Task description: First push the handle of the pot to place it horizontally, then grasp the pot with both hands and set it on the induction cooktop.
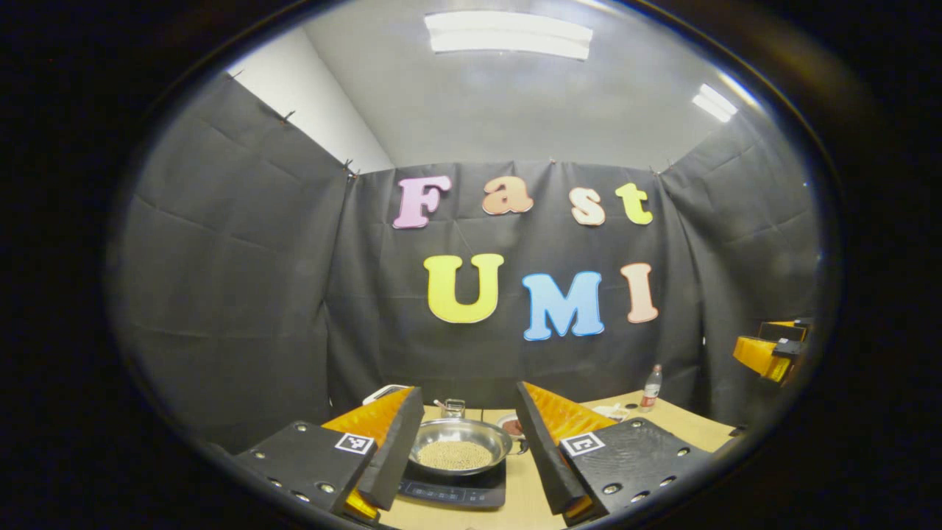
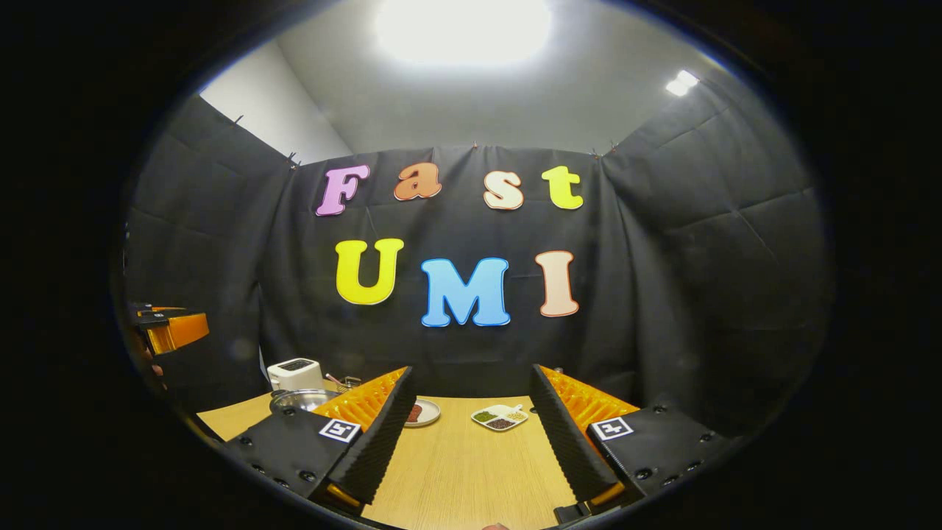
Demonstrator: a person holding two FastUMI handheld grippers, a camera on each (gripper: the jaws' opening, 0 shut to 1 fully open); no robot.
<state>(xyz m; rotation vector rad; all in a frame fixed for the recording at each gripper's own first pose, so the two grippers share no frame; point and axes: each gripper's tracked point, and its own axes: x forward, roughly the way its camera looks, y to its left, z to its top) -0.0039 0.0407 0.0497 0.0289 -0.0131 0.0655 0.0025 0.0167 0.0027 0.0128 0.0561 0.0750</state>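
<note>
Left gripper [image 1: 464, 449] hung raised with jaws apart, framing the pot [image 1: 460, 445], which sat on the induction cooktop [image 1: 454, 491], likely already placed; right gripper [image 2: 467, 434] was likewise spread over bare bench [image 2: 471, 471], holding nothing, a sectioned dish [image 2: 500, 417] beyond, both seemingly pulled clear

- Wooden table [image 2: 464, 471], light grain.
- Induction cooktop [image 1: 452, 492] near its front edge.
- Toaster [image 2: 294, 373] at the far left corner.
- Divided dish [image 2: 500, 417] and small plate [image 2: 422, 413] toward the far edge.
- Bottle [image 1: 650, 386] at the far right.
</note>
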